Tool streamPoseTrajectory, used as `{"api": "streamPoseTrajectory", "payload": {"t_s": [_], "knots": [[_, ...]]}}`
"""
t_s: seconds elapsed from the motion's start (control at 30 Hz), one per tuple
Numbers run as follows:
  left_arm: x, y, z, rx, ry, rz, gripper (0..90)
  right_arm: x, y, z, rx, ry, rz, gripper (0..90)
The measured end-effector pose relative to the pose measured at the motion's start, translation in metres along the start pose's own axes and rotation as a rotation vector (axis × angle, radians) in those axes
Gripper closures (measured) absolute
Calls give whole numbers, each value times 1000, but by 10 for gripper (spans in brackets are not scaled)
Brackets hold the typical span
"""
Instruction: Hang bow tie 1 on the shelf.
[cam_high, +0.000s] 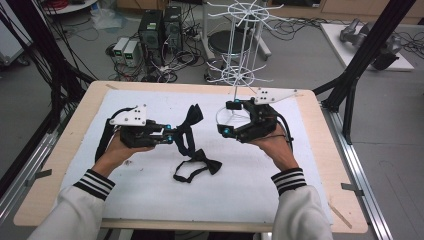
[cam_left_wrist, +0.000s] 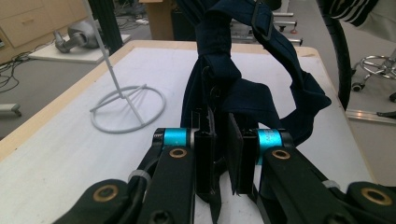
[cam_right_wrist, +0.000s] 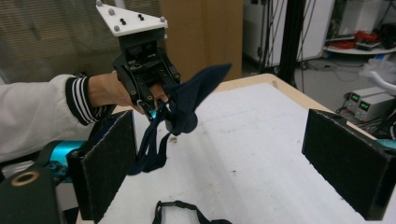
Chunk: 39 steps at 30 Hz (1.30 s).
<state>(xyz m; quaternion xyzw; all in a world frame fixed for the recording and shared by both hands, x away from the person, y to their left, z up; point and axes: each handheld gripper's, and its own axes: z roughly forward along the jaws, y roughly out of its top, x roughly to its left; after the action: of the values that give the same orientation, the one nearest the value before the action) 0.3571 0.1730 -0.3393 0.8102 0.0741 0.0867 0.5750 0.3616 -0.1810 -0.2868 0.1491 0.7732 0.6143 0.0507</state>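
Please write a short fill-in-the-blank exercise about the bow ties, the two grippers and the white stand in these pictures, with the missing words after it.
1. The left gripper is shut on a dark bow ___.
2. The jaws of the right gripper stand ___, with nothing between them.
3. A second bow tie lies on the white ___.
4. The wire stand is ___ in colour.

Missing words: tie; open; mat; white
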Motion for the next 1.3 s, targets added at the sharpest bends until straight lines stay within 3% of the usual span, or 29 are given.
{"api": "streamPoseTrajectory", "payload": {"t_s": [0.37,0.6,0.67,1.03,1.17,1.23,1.3], "knots": [[-5,1,11,18,-7,24,820,3,7,22,56,64,17,130],[-7,1,14,33,-4,49,820,3,7,30,96,99,44,199],[-8,1,15,26,2,45,820,3,7,32,102,95,34,264],[-9,1,16,35,6,61,821,2,6,35,117,83,71,507],[-10,1,16,35,4,59,820,2,7,35,123,78,67,663],[-10,1,16,36,2,59,820,3,7,35,135,76,61,803],[-10,1,16,36,2,59,821,4,8,35,134,79,63,847]]}}
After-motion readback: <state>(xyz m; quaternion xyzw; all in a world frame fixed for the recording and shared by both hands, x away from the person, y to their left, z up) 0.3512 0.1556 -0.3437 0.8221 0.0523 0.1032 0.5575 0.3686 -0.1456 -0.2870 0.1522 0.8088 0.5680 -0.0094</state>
